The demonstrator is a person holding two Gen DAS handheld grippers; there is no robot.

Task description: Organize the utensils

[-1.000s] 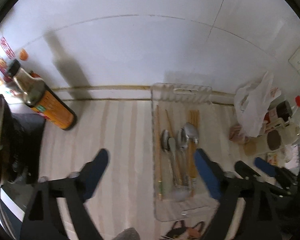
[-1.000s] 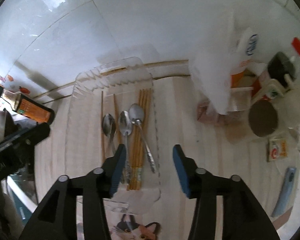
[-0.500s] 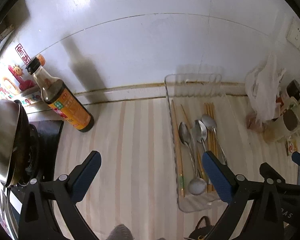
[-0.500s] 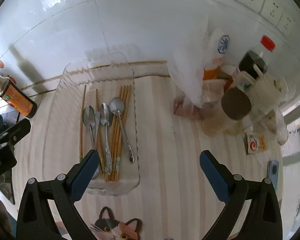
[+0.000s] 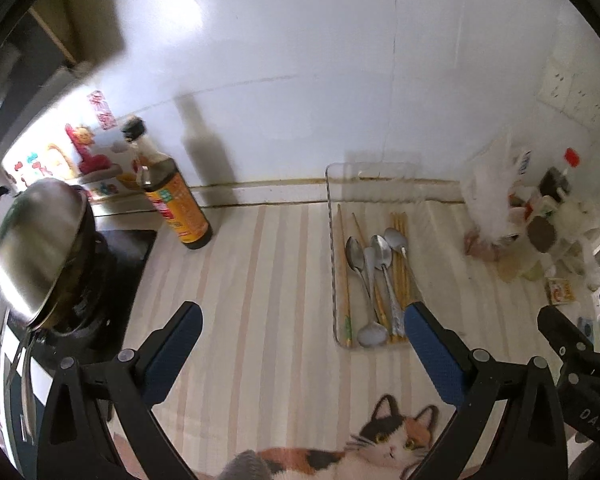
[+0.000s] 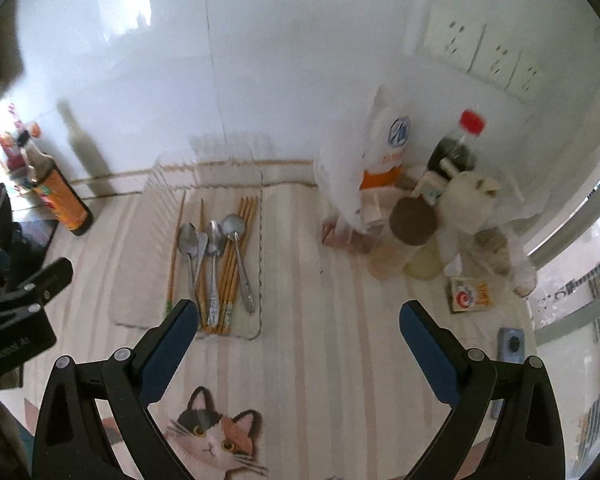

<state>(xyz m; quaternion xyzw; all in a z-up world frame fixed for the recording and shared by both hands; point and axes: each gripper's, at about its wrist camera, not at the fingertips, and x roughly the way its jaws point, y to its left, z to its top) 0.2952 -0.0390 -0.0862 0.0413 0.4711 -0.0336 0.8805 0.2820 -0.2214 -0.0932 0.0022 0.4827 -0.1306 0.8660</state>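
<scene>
Left gripper (image 5: 300,320) is hovering over the striped counter mat (image 5: 260,280), jaws spread wide, gripping nothing. Right gripper (image 6: 299,318) is doing the same: jaws wide apart, empty, hanging above the mat in front of the tray.

Clear plastic tray (image 6: 140,312) is sitting on the mat against the white wall, holding all the utensils. Metal spoons (image 6: 213,236) are lying side by side in the tray, bowls toward the wall; one smaller spoon (image 5: 373,335) is lying the other way round, bowl at the near end (clearest in the left wrist view). Wooden chopsticks (image 6: 236,248) are lying lengthwise among and under the spoons, a single one (image 6: 175,248) lying apart at the tray's left side.

Soy sauce bottle (image 5: 172,200) is standing upright left of the tray, well apart from it, near a steel pot lid (image 5: 36,240) on the stove. Right of the tray, clutter is bunching up: white plastic bag (image 6: 348,168), red-capped dark bottle (image 6: 456,148), brown-lidded jar (image 6: 412,220). Cat print (image 6: 214,436) is showing at the mat's near edge.
</scene>
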